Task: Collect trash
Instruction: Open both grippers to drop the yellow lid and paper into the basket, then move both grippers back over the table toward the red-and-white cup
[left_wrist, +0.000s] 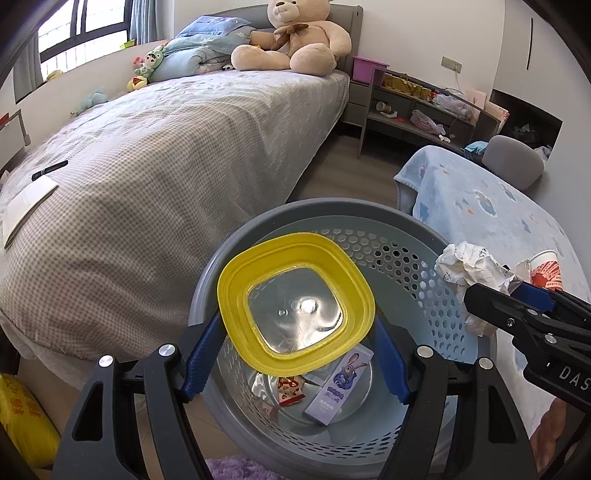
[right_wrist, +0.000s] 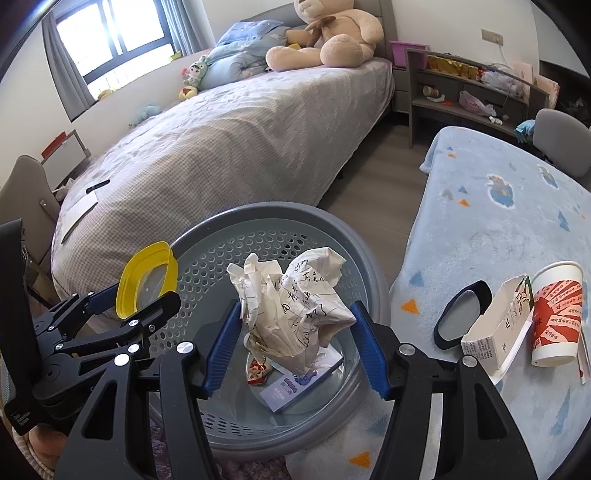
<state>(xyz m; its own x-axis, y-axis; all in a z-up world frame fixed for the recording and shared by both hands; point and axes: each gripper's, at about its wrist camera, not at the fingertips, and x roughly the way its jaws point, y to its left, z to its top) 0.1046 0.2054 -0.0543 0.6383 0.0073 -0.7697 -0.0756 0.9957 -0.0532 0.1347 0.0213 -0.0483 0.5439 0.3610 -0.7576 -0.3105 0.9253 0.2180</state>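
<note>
While both hover over the basket (right_wrist: 354, 236), left tool (left_wrist: 295, 354) clasps the lid (left_wrist: 295, 306), right tool (right_wrist: 291, 332) the paper wad (right_wrist: 295, 295).

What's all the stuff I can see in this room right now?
Basket: one, grey, on floor.
Lid: one, yellow, in left gripper over basket.
Paper ball: one, white, between right gripper's pads over basket.
Box: one, purple, in basket.
Wrapper: one, red, in basket.
Cup: one, red-white, on blue blanket.
Carton: one, white, beside cup.
Teddy bear: one, beige, on bed.
Left gripper: black, blue pads.
Right gripper: same.
</note>
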